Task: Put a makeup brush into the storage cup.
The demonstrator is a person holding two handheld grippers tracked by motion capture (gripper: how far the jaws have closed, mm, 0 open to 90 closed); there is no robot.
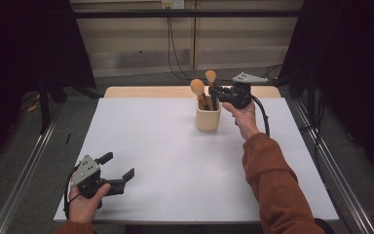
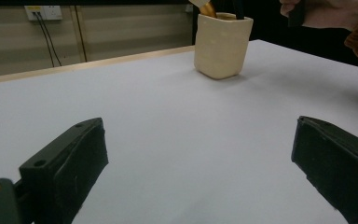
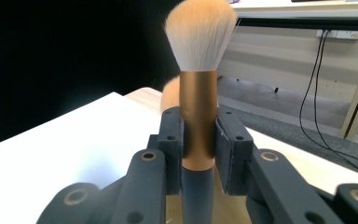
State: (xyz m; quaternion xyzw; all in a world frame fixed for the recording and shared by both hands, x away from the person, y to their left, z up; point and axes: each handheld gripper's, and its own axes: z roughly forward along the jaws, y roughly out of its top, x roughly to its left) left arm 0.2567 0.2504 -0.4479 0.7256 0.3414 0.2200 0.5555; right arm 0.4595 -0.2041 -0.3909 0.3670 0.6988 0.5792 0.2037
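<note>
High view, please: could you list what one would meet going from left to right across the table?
Left tongs → larger brush standing in the beige cup → right tongs, shut on the smaller brush.

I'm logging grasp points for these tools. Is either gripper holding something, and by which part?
The right gripper clamps a makeup brush by its bronze ferrule, just below the bristles. The left gripper is open, holding nothing.

Three cameras on my table, one overhead and two riding low.

My high view looks down the table (image 1: 175,161); the left gripper view skims forward toward the cup (image 2: 223,44), shared with overhead (image 1: 208,119); the right gripper view sits tight against a brush (image 3: 199,84).
</note>
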